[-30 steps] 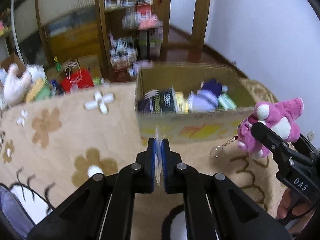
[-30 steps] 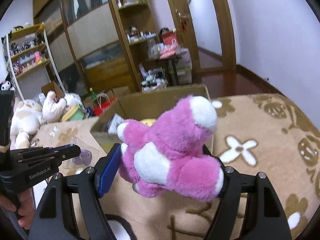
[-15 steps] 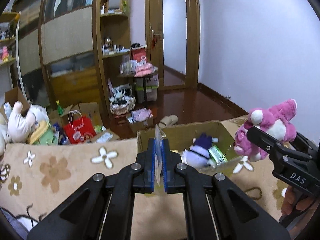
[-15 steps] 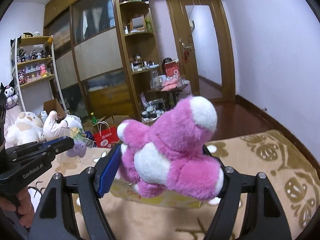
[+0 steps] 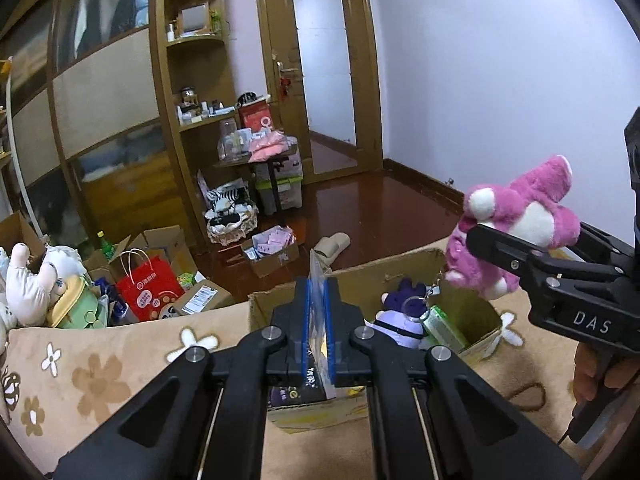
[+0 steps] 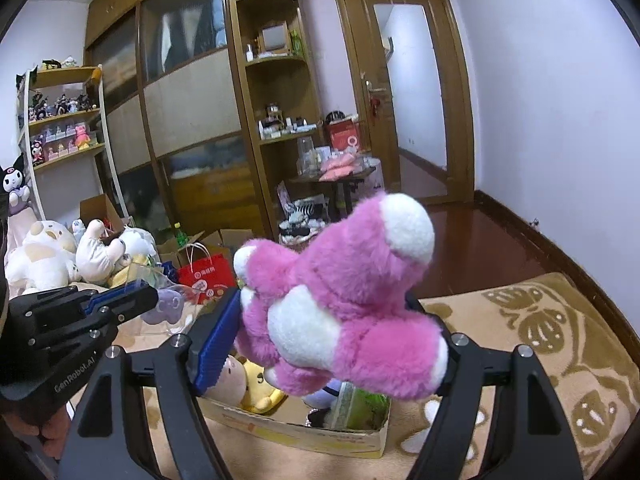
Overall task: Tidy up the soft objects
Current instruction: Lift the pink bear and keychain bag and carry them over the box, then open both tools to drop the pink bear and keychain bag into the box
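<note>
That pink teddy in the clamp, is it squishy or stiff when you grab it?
Probably squishy: the pink plush bulges around the right gripper, whose wide-set jaws press into its fur. Likely light too, since it stays up on pinch alone. Its limbs may flop.

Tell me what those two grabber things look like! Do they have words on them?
Both are black, with angular arms and silver screws. The left gripper has blue ribbed pads and white "GenRobot.AI" lettering on its side, seen from the right wrist view. The right gripper has the same blue ribbed pads and white "DAS" lettering on its side, seen from the left wrist view. No sleeves show.
</note>
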### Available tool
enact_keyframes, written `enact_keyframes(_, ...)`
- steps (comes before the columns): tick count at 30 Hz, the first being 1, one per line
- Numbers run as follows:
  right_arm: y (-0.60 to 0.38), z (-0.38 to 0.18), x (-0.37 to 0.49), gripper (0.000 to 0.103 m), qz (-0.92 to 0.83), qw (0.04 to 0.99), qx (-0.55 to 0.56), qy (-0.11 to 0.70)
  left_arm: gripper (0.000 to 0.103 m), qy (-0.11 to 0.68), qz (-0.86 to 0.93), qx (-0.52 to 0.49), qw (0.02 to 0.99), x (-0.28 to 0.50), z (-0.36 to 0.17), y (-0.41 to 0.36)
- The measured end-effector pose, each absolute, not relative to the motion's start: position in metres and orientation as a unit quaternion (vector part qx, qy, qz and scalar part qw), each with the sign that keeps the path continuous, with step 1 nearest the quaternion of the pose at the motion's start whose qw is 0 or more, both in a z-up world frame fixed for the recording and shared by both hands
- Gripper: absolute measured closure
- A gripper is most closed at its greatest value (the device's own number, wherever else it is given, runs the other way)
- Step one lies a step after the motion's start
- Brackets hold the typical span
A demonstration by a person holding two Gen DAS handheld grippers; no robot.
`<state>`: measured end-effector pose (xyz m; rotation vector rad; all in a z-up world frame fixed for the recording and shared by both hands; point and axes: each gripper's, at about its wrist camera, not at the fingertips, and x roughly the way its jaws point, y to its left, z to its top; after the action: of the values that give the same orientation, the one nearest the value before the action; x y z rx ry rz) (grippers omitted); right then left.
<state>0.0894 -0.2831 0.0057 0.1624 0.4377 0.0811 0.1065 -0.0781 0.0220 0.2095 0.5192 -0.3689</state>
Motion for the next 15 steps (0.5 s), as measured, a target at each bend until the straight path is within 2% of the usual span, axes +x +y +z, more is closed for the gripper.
enact_keyframes(15, -0.287, -0.057, 0.12, 0.02, 0.048, 0.956, 0.101, 0.272, 0.094, 0.317, -0.182, 0.105, 0.925, 0.139, -0.03, -0.093)
